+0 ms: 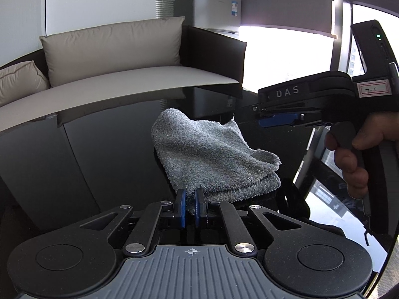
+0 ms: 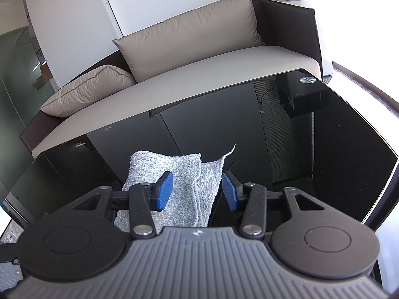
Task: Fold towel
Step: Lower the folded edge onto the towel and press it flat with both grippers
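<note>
From the left wrist, a folded gray towel (image 1: 212,157) lies on a shiny black tabletop (image 1: 74,154), and the left claw (image 1: 190,203) pinches its near edge. A sofa (image 1: 139,77) and small fridge (image 1: 209,10) stand behind. From the right wrist, the right claw (image 2: 197,190) hangs wide apart over the towel (image 2: 179,186).

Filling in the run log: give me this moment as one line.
step: fold towel | left gripper: shut on towel edge | right gripper: open over towel | towel: partly folded on table
</note>
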The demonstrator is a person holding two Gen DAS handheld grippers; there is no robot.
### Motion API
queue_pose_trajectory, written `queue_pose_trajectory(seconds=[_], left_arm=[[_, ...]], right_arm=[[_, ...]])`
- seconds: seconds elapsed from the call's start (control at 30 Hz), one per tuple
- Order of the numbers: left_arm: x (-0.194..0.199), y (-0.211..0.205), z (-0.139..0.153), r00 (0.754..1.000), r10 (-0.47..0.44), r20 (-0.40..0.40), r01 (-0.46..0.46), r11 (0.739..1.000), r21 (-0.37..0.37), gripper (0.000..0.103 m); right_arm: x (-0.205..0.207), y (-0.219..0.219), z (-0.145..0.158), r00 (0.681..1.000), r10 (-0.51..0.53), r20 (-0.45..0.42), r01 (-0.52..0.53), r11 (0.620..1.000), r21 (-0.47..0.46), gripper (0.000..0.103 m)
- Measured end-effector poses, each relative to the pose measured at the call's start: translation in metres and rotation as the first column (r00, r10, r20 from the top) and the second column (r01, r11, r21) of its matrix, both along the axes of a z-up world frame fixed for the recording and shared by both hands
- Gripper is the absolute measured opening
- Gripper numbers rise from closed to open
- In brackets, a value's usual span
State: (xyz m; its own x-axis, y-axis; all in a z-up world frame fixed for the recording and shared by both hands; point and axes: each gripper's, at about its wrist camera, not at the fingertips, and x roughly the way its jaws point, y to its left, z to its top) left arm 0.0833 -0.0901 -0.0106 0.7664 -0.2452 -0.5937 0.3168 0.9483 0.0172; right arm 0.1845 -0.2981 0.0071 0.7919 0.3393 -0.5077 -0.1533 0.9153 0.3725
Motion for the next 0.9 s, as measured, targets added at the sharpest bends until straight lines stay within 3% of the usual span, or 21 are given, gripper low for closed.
queue_pose_trajectory(seconds=[0.5, 0.6, 0.77, 0.9], left_arm=[[-0.001, 0.002, -0.003, 0.999, -0.010, -0.036, 0.009, 1.000, -0.009, 0.007], [-0.001, 0.002, -0.003, 0.999, -0.009, -0.039, 0.009, 1.000, -0.009, 0.007], [-0.002, 0.002, -0.004, 0.999, -0.010, -0.043, 0.009, 1.000, -0.012, 0.007], [-0.002, -0.001, -0.004, 0.999, -0.014, -0.047, 0.014, 1.000, -0.008, 0.007]], right_arm=[[0.025, 0.023, -0.018, 0.996, 0.079, -0.041, -0.081, 0.996, -0.035, 0.048], [0.025, 0.026, -0.020, 0.995, 0.093, -0.041, -0.095, 0.995, -0.043, 0.041], [0.026, 0.027, -0.024, 0.993, 0.103, -0.061, -0.105, 0.994, -0.030, 0.037], [0.029, 0.021, -0.026, 0.991, 0.110, -0.081, -0.109, 0.994, 0.023, 0.020]])
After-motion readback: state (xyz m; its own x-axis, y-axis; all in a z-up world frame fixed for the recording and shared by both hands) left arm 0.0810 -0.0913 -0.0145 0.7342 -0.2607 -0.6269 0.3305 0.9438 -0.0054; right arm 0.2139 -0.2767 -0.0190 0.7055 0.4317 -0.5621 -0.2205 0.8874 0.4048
